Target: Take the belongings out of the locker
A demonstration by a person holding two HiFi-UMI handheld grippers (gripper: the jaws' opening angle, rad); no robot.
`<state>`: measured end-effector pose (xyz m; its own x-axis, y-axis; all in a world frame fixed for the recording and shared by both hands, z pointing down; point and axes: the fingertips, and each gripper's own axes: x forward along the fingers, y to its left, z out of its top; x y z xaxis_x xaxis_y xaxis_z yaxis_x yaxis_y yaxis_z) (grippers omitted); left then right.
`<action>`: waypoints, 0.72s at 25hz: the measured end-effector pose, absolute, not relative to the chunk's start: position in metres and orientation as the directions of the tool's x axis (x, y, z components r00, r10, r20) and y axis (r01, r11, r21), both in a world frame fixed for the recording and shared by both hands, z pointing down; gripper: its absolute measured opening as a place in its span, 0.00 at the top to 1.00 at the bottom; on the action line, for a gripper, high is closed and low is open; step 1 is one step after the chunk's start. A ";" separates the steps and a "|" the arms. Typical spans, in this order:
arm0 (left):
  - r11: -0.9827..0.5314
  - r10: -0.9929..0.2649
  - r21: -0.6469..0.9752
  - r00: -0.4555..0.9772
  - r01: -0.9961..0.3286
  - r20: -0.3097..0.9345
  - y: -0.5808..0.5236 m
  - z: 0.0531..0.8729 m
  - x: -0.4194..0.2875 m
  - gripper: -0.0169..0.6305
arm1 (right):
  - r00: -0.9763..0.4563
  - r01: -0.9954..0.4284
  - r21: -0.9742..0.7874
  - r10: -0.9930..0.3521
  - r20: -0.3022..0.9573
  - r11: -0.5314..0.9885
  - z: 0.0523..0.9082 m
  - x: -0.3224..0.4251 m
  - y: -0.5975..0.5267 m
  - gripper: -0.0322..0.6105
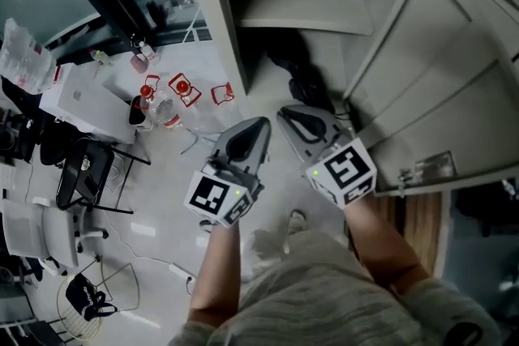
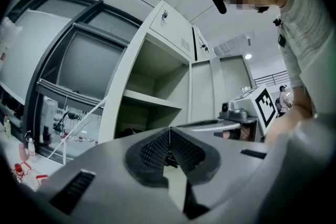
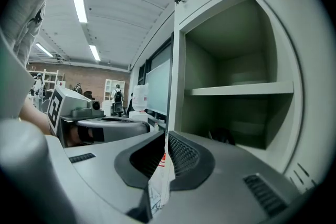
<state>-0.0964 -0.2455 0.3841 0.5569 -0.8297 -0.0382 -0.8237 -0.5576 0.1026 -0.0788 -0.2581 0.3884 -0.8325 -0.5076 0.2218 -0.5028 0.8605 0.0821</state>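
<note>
Stood before a tall pale-grey metal locker [image 1: 227,44], its door [image 1: 438,85] swung wide to the right. Left claw [image 1: 253,130] and right claw [image 1: 293,116] side by side, near each other but apart, both short of the opening.

Left claw pressed closed, nothing between its ribbed pads. Right claw closed as well, pinching what looks like a thin white slip with red print [image 3: 159,176]; too thin to identify further.

Nothing visible in the upper compartment, above the flat grey shelf [image 3: 241,89]. Below that shelf, toward the back of the lower compartment, a dark, soft-looking bundle of belongings [image 1: 293,70], touched by neither claw. Off to the left on the floor, clear plastic bottles with red caps [image 1: 166,105], well apart from the locker.

Judged step: the approach, with the reach inside not yet begun. Next move, most likely: open the left claw, duck it under the shelf, close on a fold of the dark bundle, then draw it out clear of the frame. Perhaps set the slip down first, should both claws be needed.
</note>
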 end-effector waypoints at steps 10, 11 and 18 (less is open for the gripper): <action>-0.651 -0.756 0.147 0.654 -0.744 -0.037 -0.275 0.394 -0.096 0.97 | -0.730 -0.609 0.091 -0.601 0.325 0.788 0.393 -0.085 -0.294 0.88; -0.661 -0.747 0.153 0.664 -0.735 -0.039 -0.277 0.394 -0.097 0.97 | -0.719 -0.620 0.092 -0.611 0.333 0.779 0.394 -0.086 -0.298 0.86; -0.698 -0.710 0.186 0.701 -0.691 -0.062 -0.290 0.394 -0.107 0.97 | -0.650 -0.669 0.128 -0.659 0.379 0.733 0.394 -0.094 -0.316 0.77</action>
